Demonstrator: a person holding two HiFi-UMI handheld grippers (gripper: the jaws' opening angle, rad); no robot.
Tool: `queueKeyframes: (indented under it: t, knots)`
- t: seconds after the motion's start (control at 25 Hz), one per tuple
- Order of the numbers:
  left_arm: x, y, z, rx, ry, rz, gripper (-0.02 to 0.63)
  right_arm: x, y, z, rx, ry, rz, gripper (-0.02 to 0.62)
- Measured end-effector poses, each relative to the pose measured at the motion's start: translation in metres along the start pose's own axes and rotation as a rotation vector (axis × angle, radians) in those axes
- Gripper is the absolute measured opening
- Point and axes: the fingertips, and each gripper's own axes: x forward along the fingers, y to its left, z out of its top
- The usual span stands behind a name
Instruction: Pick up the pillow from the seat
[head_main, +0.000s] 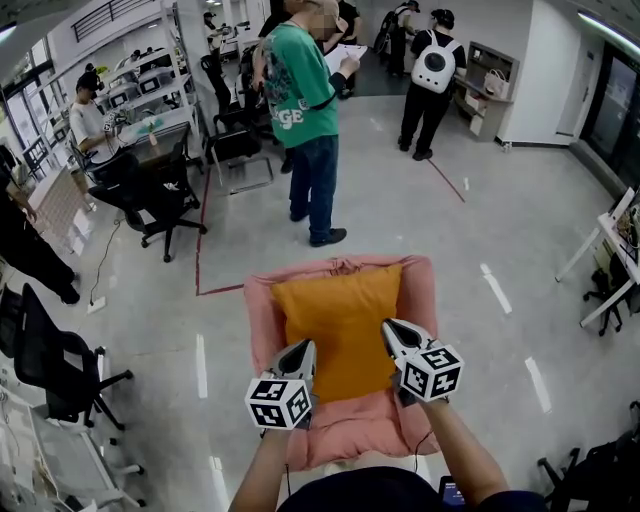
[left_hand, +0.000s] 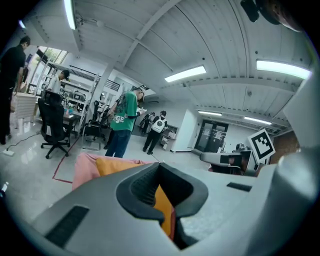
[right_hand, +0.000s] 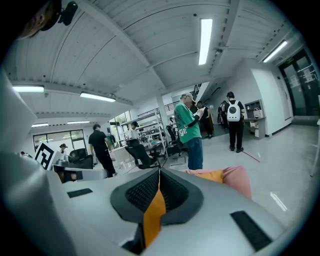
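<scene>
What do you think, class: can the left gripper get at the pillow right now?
Probably yes: the left gripper is at the left edge of the pillow, jaws shut on its orange fabric. Nothing stands between them, and the right gripper pinches the opposite edge, clear of it.

Two grey, tapered hand-held tools, the left tool (head_main: 301, 352) and the right tool (head_main: 393, 330). Each carries a white cube (head_main: 281, 402) printed with black square markers. Black ribbed pads (right_hand: 142, 192) line the jaws. The person wears a dark top (head_main: 360, 492).
</scene>
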Motion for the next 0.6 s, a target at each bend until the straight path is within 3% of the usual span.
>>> queueKeyframes:
  t: [0.2,0.6]
  knots:
    - [0.019,0.013,-0.010,-0.019,0.033,0.016,0.005,0.014,-0.016,-0.014,-0.016,0.051,-0.008,0.021]
    - [0.061,0.015,-0.030,0.017,0.113,-0.004,0.005,0.040,-0.048,-0.030,0.020,0.105,-0.008,0.023]
